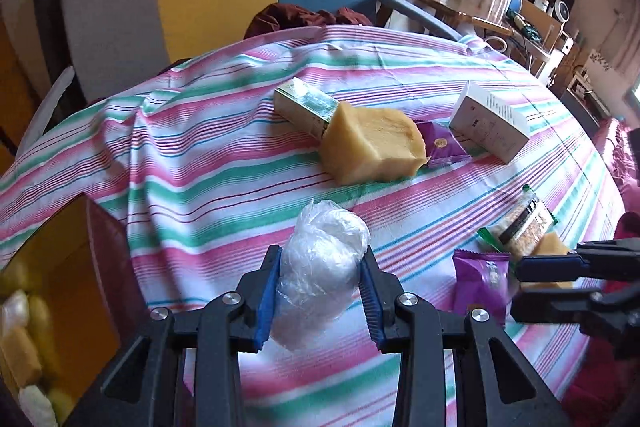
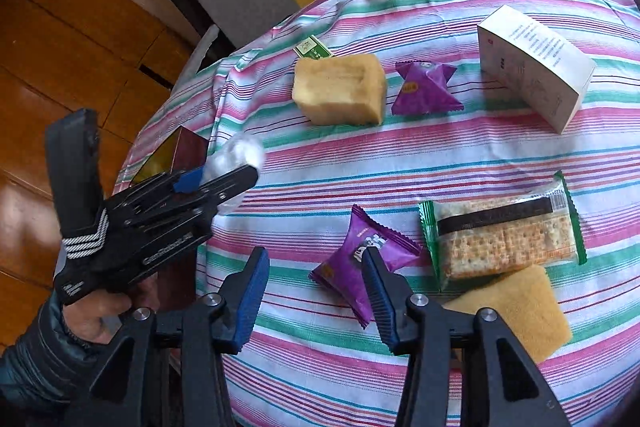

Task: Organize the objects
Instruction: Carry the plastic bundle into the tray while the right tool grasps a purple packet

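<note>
Box (image 1: 60,287) at table edge, far left. Left gripper (image 1: 320,291) just right of it, pinching plastic-wrapped bundle (image 1: 324,267), lifted: carry step, drop into box likely next. Right gripper (image 2: 316,291), further right, fingers spread beside purple packet (image 2: 360,259); must close.

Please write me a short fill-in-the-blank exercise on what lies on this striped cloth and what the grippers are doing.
1. The left gripper is shut on a clear plastic ___.
2. The purple packets on the striped cloth number ___.
3. The cracker pack has ___ ends.
4. The right gripper holds ___; one of its fingers overlaps the near purple packet.

Missing words: bag; two; green; nothing
</note>
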`<state>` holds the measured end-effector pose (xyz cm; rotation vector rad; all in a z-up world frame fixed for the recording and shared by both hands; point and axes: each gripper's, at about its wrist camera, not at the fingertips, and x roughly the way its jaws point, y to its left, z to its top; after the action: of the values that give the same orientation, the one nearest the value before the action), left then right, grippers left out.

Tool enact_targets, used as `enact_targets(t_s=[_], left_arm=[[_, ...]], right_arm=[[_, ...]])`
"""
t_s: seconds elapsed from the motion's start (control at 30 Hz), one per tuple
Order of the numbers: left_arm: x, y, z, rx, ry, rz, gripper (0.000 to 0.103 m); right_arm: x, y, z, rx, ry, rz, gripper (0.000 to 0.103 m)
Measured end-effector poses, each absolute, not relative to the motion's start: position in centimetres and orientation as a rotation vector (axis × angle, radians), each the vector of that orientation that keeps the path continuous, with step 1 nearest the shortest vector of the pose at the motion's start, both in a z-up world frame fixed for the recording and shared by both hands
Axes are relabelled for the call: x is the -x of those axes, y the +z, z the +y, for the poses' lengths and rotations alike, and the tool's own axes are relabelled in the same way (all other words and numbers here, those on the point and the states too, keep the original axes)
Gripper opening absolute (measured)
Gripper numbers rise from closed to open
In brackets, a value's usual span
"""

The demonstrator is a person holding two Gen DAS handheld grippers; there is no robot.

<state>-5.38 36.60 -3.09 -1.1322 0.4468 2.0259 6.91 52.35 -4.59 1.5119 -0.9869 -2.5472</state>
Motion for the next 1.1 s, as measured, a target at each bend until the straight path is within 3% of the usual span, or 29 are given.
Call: enact_targets(t_s=[0.33,0.53,0.63,0.77,0.8,0.83,1.0,1.1], left_arm=[[4.0,-0.5,31.2,1.091,2.080,0.333,0.038],[3.1,0.1,27.5,1.082,2.100,0.258,0.038],[2.6,0.3,25.7,1.072,2.110,0.236,0.038],[2.3,0.4,22.9,1.076,2.129,0.187,0.038],[2.3,0.4,22.0,1.075,2.137,0.170,0.038],[2.3,0.5,21.1,1.077,2.146,0.150,0.038],[2.5,1.2,16.1,1.066,2.235,0.080,0.038],[3.0,1.4,13.1,1.067,2.303,0.057,0.038]], right_arm=[[-7.6,-5.1,52.2,-1.636,-2.485,-1.022,0.049],[-7.0,-6.9,53.9,-1.770,-2.509,-1.211,0.055],[-5.8,-7.7,53.8,-1.804,-2.511,-1.219,0.055],[-4.5,-8.4,52.0,-1.867,-2.578,-1.057,0.054],[-4.4,-8.3,51.5,-1.877,-2.630,-0.971,0.037],[-4.3,-8.4,51.2,-1.898,-2.662,-0.905,0.034],[-4.2,-8.5,49.7,-1.936,-2.724,-0.665,0.035],[-4.3,-8.5,49.8,-1.932,-2.723,-0.660,0.036]])
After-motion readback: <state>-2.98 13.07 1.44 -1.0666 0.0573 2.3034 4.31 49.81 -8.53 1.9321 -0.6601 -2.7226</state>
